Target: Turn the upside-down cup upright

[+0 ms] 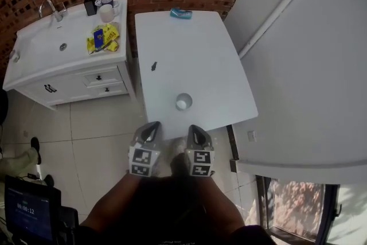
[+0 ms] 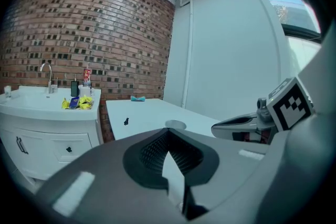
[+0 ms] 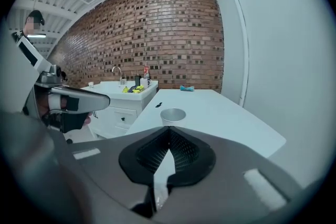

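Brick wall behind, white table [image 1: 195, 49] in front, and I start at my own tools: the left gripper [image 1: 151, 130] has its jaws pressed together with nothing between them, and the right gripper [image 1: 198, 133] is the same, pads meeting at the tips and empty. Both hang side by side close to my body, over the floor tiles just short of the table's near edge, touching nothing. Out past them, near that edge and roughly between the lines they point along, stands the cup [image 1: 183, 102]. In the right gripper view I see an open rim facing the ceiling and the base flat on the tabletop, so I read it as upright. By my judgement the turning is done and the cup stands free; nothing seems left but to keep clear of it, since a nudge so near the edge could tip it. Further up the table lie a small dark object [image 1: 153, 66] and, at the far end, a blue item [image 1: 180, 13], both well apart from the cup. To the left a sink cabinet [image 1: 40, 60] carries bottles and yellow packets [image 1: 103, 38], none of it part of the job
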